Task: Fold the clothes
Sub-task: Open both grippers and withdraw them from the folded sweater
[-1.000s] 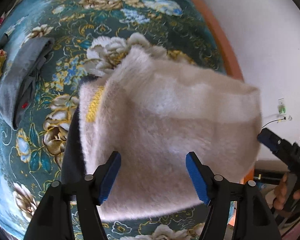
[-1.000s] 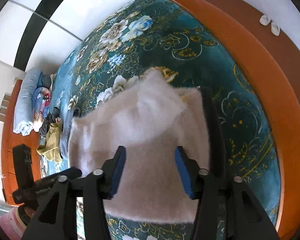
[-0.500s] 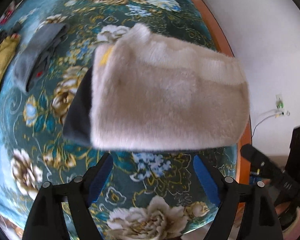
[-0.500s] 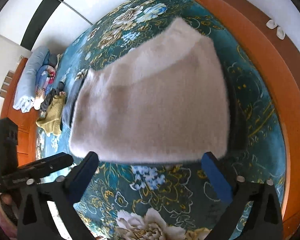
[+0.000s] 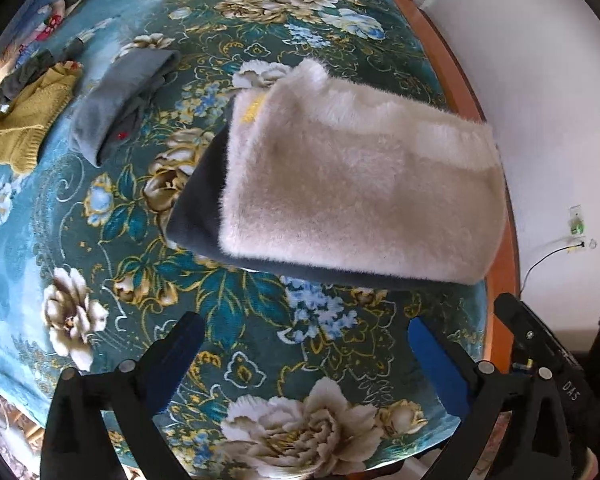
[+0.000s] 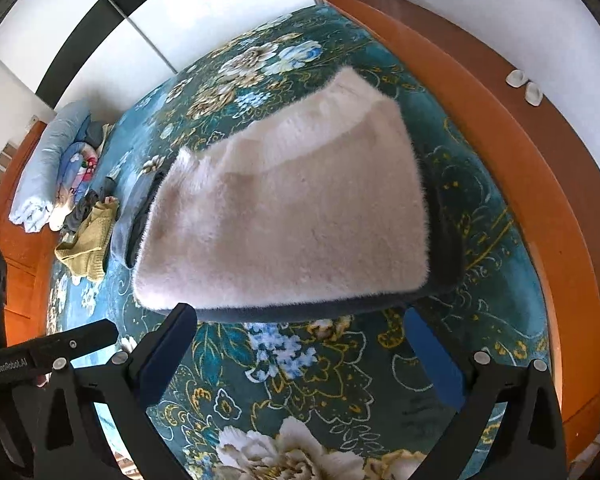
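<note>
Folded garment (image 5: 356, 192) lies on the bedspread (image 5: 100, 240), with a sweater (image 5: 24, 120) well left of it

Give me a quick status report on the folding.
Left gripper open, right gripper open. Fluffy garment folded on bedspread, untouched. Nothing blocking.

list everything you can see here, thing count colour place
folded fluffy cream garment with dark grey lining: 1, cream and grey, near bed edge, before both tools
folded grey garment: 1, grey, on bedspread left of the cream one
crumpled mustard knit sweater: 1, mustard yellow, far left
floral teal bedspread: 1, teal with gold and white flowers, covers bed
orange wooden bed frame: 1, orange, along bed's edge
rolled light blue bedding: 1, pale blue, far end
left tool: 1, black with blue pads, open, above bedspread
right tool: 1, same colours, open
</note>
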A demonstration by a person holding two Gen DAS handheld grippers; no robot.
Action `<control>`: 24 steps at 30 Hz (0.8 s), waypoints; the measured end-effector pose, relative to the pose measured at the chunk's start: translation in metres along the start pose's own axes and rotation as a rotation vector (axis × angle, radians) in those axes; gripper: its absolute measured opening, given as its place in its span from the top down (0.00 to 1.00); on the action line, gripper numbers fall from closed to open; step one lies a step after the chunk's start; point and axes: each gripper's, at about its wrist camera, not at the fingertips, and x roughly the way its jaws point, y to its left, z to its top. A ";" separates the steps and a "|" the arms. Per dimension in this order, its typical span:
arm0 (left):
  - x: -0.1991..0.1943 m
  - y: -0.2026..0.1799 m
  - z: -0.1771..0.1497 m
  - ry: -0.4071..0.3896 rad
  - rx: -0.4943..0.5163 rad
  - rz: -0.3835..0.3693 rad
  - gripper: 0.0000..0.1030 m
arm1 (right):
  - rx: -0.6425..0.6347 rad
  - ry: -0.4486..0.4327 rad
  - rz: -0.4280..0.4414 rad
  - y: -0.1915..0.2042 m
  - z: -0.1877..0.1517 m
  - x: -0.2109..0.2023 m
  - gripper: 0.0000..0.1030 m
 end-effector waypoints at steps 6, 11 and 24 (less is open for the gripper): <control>-0.016 -0.005 -0.003 -0.063 0.035 0.134 0.00 | -0.029 -0.012 -0.028 0.005 -0.011 -0.007 0.00; -0.025 -0.010 -0.010 -0.162 0.070 0.257 0.00 | -0.058 -0.018 -0.044 0.009 -0.015 -0.011 0.00; -0.009 -0.020 -0.024 -0.116 0.155 0.272 0.00 | -0.110 0.007 -0.058 0.015 -0.025 -0.009 0.00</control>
